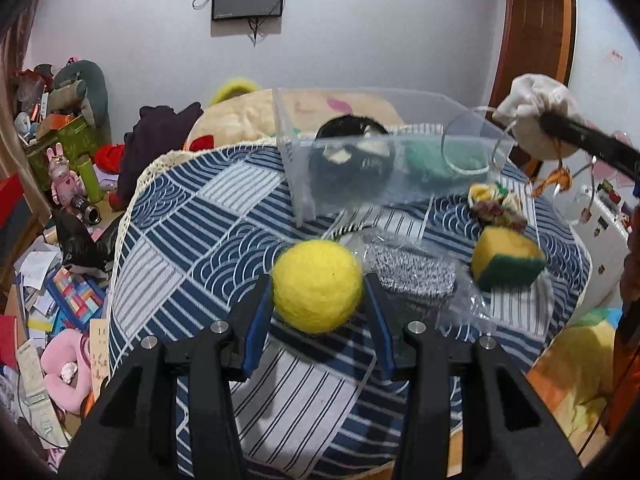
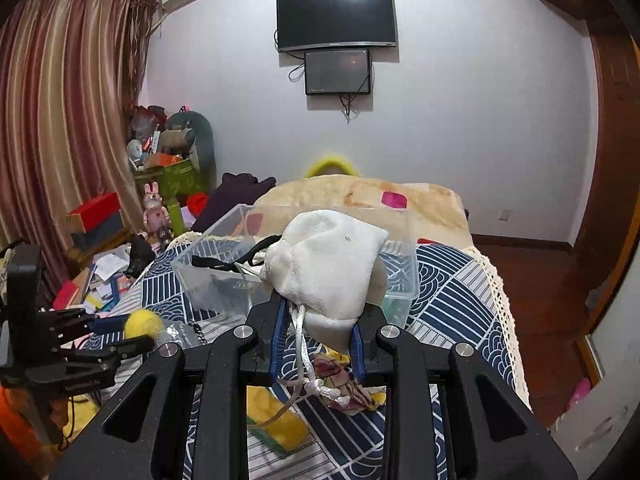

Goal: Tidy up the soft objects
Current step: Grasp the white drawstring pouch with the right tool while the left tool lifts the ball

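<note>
In the left wrist view my left gripper [image 1: 318, 294] is shut on a yellow felt ball [image 1: 318, 286], its blue pads pressing both sides just above the blue patchwork tablecloth [image 1: 192, 248]. Behind it stands a clear plastic bin [image 1: 296, 184] with a black fuzzy item [image 1: 352, 160] and a green item [image 1: 424, 160] inside. My right gripper [image 2: 318, 320] is shut on a white drawstring pouch [image 2: 328, 264], held up close to the bin [image 2: 188, 276]; the pouch's cord dangles below. The pouch [image 1: 532, 108] also shows at the upper right of the left wrist view.
On the cloth lie a yellow-and-green sponge [image 1: 506, 264], a grey scrubber in plastic wrap [image 1: 412, 272] and a floral fabric piece [image 1: 496, 208]. Boxes, toys and papers [image 1: 60, 280] crowd the floor on the left. A blanket-covered bed [image 2: 360, 196] lies beyond the table.
</note>
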`<state>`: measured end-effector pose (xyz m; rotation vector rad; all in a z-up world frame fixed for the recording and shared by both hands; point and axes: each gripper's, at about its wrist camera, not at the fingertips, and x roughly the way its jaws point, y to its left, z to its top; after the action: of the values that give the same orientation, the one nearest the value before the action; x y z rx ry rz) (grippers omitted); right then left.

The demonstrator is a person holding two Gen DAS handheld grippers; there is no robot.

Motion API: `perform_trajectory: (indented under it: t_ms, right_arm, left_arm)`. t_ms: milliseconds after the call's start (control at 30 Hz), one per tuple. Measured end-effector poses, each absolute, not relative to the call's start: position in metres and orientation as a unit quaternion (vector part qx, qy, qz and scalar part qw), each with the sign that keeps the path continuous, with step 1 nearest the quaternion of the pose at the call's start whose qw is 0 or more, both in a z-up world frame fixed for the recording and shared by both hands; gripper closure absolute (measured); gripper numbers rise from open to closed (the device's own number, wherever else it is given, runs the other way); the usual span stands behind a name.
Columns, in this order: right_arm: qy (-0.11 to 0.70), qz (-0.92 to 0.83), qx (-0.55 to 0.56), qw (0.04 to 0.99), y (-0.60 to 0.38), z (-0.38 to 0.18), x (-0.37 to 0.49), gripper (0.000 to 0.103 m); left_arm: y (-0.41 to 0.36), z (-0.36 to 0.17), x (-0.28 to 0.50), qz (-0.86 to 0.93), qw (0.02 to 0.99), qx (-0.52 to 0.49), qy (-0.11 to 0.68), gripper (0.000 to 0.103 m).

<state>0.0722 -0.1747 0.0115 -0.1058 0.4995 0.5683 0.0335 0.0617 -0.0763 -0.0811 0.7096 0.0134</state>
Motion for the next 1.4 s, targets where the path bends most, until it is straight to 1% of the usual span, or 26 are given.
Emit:
perform_trajectory:
  t_ms: [133,567,767,1000,1033,1100,1133,1233,1400]
  right_arm:
    - [0.249,0.279,-0.051,0.926,-0.175,0.009,0.075,0.079]
    - [0.259,0.279,-0.06,0.923,-0.17,0.005,0.075,0.079]
    - [0.26,0.282,-0.063,0.921,-0.168,0.003,0.075,0.079]
    - [0.266,0.279,-0.063,0.921,-0.167,0.0,0.076,0.079]
    - [0.266,0.279,-0.063,0.921,-0.167,0.0,0.077,0.079]
    - [0.265,0.279,-0.063,0.921,-0.168,0.0,0.077,0.079]
    - [0.264,0.277,-0.063,0.922,-0.168,0.0,0.078,0.079]
    - [0.262,0.273,-0.063,0.923,-0.17,0.002,0.08,0.079]
    - [0.259,0.269,-0.048,0.927,-0.176,0.009,0.088,0.079]
  left_arm:
    - [0.065,-0.082,0.027,0.002,0.933,-0.047,0.356,0.053]
    - [0.079,-0.091,0.009,0.011,0.932,-0.051,0.358,0.053]
    - [0.086,-0.097,0.024,0.011,0.929,-0.068,0.365,0.053]
    - [0.075,-0.098,0.047,0.006,0.933,-0.043,0.357,0.053]
    - [0.075,-0.1,0.051,0.006,0.933,-0.043,0.359,0.053]
    - [0.077,-0.102,0.054,0.006,0.932,-0.046,0.36,0.059]
    - [0.077,-0.102,0.054,0.007,0.932,-0.048,0.359,0.059]
    - [0.079,-0.096,0.05,0.015,0.936,-0.044,0.35,0.059]
    - [0.085,-0.069,0.042,0.018,0.945,-0.04,0.324,0.059]
